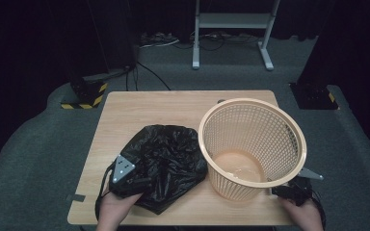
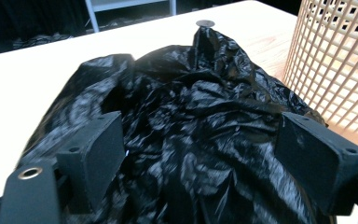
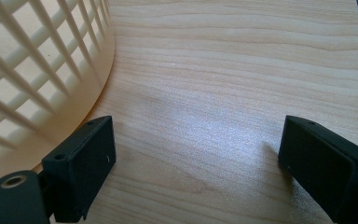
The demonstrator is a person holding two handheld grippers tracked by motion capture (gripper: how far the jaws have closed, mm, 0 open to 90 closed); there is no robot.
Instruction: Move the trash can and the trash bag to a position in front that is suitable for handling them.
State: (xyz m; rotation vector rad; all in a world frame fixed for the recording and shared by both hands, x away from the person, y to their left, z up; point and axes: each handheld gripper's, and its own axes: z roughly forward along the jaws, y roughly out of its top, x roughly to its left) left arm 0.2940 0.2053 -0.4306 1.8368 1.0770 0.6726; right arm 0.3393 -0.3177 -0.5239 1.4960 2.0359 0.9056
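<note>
A crumpled black plastic bag (image 1: 166,161) lies on the wooden table (image 1: 164,108), left of a tan lattice basket (image 1: 251,144) that stands upright. My left gripper (image 1: 134,182) sits at the bag's near-left edge; in the left gripper view its jaws stand wide apart over the bag (image 2: 196,130), open, with the plastic bulging between them. My right gripper (image 1: 289,190) rests on the table at the basket's near-right foot. In the right gripper view it (image 3: 196,163) is open over bare wood, and the basket wall (image 3: 37,74) stands just left of its left jaw.
The table's near edge (image 1: 173,222) is close to both hands. A small round metal disc (image 2: 205,23) sits in the tabletop beyond the bag. On the dark floor behind the table stand a white frame (image 1: 231,29) and cables.
</note>
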